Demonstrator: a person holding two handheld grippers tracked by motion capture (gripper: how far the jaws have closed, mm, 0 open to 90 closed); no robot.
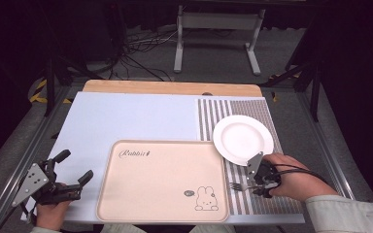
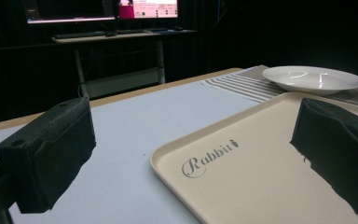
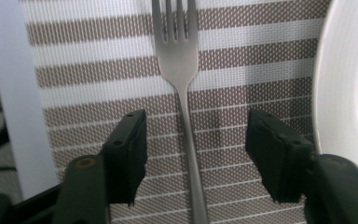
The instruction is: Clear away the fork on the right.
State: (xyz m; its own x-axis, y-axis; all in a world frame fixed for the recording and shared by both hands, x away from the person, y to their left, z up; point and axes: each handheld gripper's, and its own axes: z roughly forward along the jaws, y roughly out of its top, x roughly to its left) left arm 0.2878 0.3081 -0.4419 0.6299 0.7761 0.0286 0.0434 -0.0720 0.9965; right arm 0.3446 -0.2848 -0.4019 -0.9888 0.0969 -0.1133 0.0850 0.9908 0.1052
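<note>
A metal fork (image 3: 179, 70) lies on the striped placemat (image 3: 98, 70), tines pointing away in the right gripper view. My right gripper (image 3: 196, 149) is open and straddles the fork's handle, one jaw on each side, not touching it. From above, the fork (image 1: 236, 186) pokes out left of the right gripper (image 1: 261, 180), just below the white plate (image 1: 243, 139). My left gripper (image 1: 75, 167) stands open at the table's front left, beside the beige rabbit tray (image 1: 162, 179). Its jaws frame the tray's corner (image 2: 205, 163) and hold nothing.
The white plate's rim (image 3: 335, 79) lies close to the right jaw. A pale blue mat (image 1: 126, 116) covers the table's left and middle. In the left gripper view the plate (image 2: 312, 77) sits beyond the tray, with a desk and monitors (image 2: 107, 9) behind.
</note>
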